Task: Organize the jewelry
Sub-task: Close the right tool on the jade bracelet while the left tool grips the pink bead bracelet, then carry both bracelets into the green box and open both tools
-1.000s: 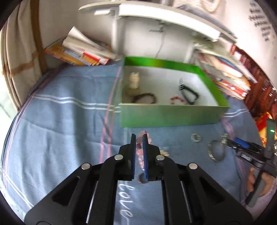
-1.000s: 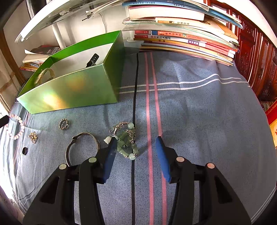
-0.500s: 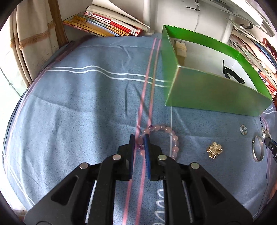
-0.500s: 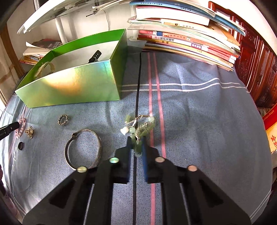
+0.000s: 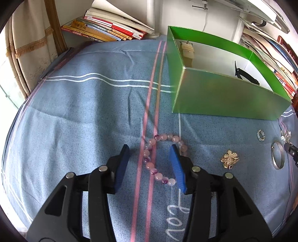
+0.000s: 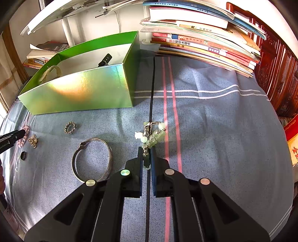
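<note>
A pink bead bracelet (image 5: 158,156) lies on the blue cloth between the open jaws of my left gripper (image 5: 150,150), untouched by either finger. My right gripper (image 6: 146,151) is shut on a pale green bead bracelet (image 6: 151,136) with a silver chain, held just above the cloth. The green box (image 5: 223,96) stands beyond, with a black hair clip (image 5: 245,75) and a beige bangle (image 6: 51,71) inside. A gold flower brooch (image 5: 229,158), a silver bangle (image 6: 93,160), a small sparkly ring (image 6: 70,128) and a black ring (image 6: 23,155) lie on the cloth.
Stacks of books (image 6: 204,44) line the back right and more books (image 5: 108,29) the back left. A white lamp post (image 5: 151,16) stands behind the box. A dark wooden cabinet (image 6: 279,74) is at the right edge.
My left gripper has opened and let the pink bracelet down onto the cloth. My right gripper closed on the green bracelet and holds it lifted slightly.
</note>
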{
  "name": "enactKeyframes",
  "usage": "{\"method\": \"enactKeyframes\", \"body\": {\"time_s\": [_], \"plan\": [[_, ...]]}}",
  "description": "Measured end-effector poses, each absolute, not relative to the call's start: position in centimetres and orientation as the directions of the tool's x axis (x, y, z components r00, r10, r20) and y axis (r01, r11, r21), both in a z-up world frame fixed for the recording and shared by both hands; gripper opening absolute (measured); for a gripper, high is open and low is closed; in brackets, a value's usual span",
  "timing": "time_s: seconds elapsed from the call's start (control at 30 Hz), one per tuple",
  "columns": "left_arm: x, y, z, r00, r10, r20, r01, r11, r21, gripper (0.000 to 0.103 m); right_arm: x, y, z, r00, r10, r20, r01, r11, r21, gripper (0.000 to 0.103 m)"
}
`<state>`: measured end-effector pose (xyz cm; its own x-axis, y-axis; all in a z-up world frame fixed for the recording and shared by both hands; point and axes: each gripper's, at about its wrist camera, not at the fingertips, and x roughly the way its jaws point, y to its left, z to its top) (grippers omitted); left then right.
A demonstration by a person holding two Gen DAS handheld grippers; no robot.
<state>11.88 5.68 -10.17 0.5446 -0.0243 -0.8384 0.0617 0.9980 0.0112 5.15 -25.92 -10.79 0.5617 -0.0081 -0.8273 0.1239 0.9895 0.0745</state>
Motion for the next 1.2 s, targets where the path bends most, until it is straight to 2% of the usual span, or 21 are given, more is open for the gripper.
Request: {"method": "enactKeyframes", "body": {"time_s": [0.07, 0.1, 0.13, 0.4, 0.83, 1.2], "plan": [[11.7, 5.4, -10.1, 0.547, -0.042, -0.836, 0.083, 0.997, 0.004, 0.026, 5.1, -25.9, -10.8, 0.562, -0.01, -0.827, 0.124, 0.99, 0.073, 0.008], [11.6, 5.2, -10.1, 0.546, -0.044, -0.836, 0.088, 0.996, 0.006, 0.014, 5.2, -25.9, -10.8, 0.562, -0.01, -0.827, 0.124, 0.99, 0.073, 0.008], [11.5, 5.1, -10.0, 0.544, -0.044, -0.838, 0.09, 0.996, 0.006, 0.008, 5.2, -26.0, -10.8, 0.563, -0.01, -0.827, 0.124, 0.99, 0.072, 0.008], [10.3, 4.7, -8.9, 0.563, -0.021, -0.826, 0.06, 0.998, 0.016, 0.008, 4.8, -25.9, -9.9, 0.576, -0.006, -0.817, 0.125, 0.989, 0.081, 0.008], [7.2, 3.1, -3.0, 0.666, -0.08, -0.741, 0.113, 0.994, -0.006, 0.008, 2.8, -22.2, -2.3, 0.708, 0.096, -0.699, -0.015, 0.993, 0.121, 0.008], [6.5, 2.3, -2.9, 0.665, -0.098, -0.74, 0.143, 0.99, -0.002, 0.008, 3.0, -19.6, -2.7, 0.68, 0.134, -0.721, -0.076, 0.991, 0.112, 0.008]]}}
